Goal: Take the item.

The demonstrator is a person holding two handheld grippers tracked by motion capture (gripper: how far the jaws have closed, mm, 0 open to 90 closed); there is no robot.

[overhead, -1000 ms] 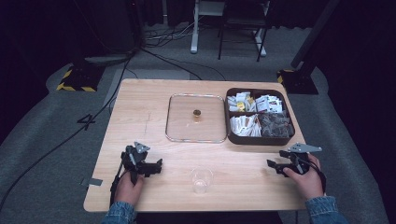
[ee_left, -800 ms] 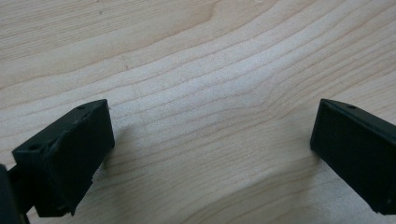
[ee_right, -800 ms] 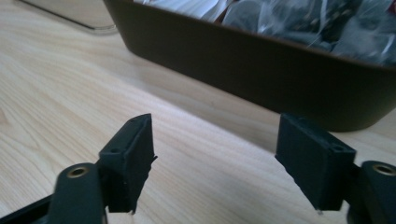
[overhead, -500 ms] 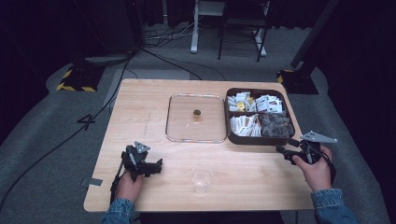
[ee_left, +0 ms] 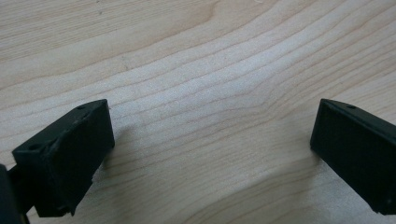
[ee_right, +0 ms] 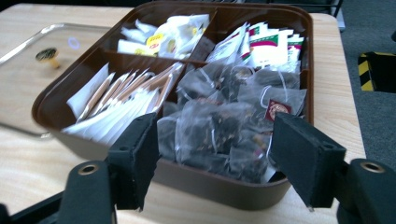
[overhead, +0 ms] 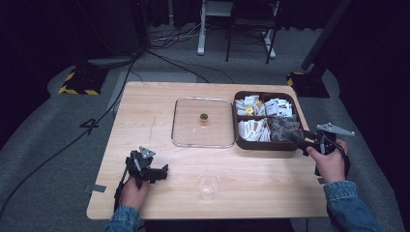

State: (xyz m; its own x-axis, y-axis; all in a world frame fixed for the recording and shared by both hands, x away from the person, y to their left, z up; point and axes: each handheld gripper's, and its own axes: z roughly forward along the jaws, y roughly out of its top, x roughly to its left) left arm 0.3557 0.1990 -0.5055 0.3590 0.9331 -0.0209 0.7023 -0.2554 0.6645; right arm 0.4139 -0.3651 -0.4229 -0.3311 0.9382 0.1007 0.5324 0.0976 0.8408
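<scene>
Tea bags [ee_right: 224,126] carry red tags, writing unreadable, before parted right gripper [ee_right: 210,158]

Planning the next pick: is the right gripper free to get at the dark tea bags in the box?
Probably yes: the right gripper is open at the brown box rim, facing the dark tea bags, with nothing between.

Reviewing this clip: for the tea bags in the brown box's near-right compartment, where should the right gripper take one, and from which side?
Judging by the pile, best to come from above, tilted in over the near wall of the brown box. The tea bags are soft and heaped above the rim, so pinch the bulging top of the uppermost one. The right gripper is already open and facing that compartment.
</scene>
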